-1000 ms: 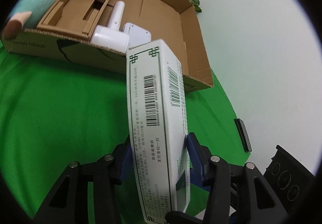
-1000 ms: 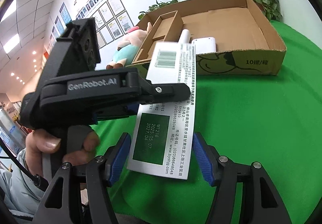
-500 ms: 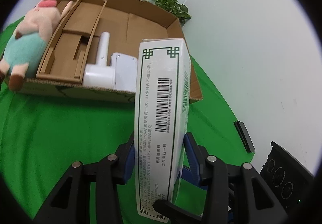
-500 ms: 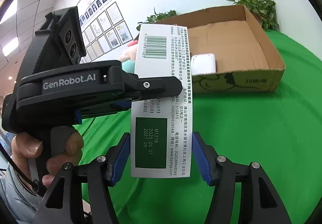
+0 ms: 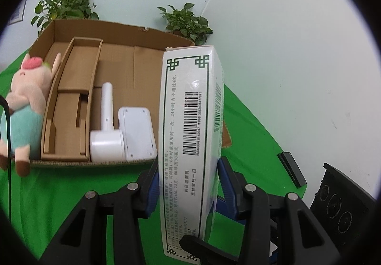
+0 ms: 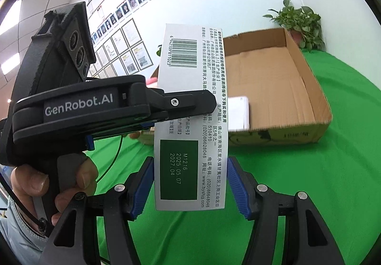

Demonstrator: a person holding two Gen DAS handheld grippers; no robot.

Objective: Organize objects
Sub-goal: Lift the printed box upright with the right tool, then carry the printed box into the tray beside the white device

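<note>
A tall white medicine box (image 5: 190, 122) with barcodes and green trim is held upright above the green cloth (image 5: 59, 193). My left gripper (image 5: 188, 167) is shut on its narrow sides, blue pads pressed flat against them. In the right wrist view the same box (image 6: 190, 145) stands between the blue pads of my right gripper (image 6: 189, 176), which is shut on its wide faces lower down. The left gripper's black housing (image 6: 78, 107) crosses the box from the left, a person's hand (image 6: 35, 184) on its grip. Beyond lies an open cardboard tray (image 5: 119, 60).
Inside the tray lie a white hand-held device (image 5: 107, 131), a flat white unit (image 5: 138, 131) and a cardboard insert (image 5: 71, 98). A plush pig (image 5: 23, 103) leans on its left wall. Potted plants (image 5: 185, 19) stand behind. A black slab (image 5: 291, 169) lies at the cloth's right edge.
Both grippers have risen with the white box, which has turned from tilted to upright. The cardboard tray now shows lower in both views, with more of its inside visible.
</note>
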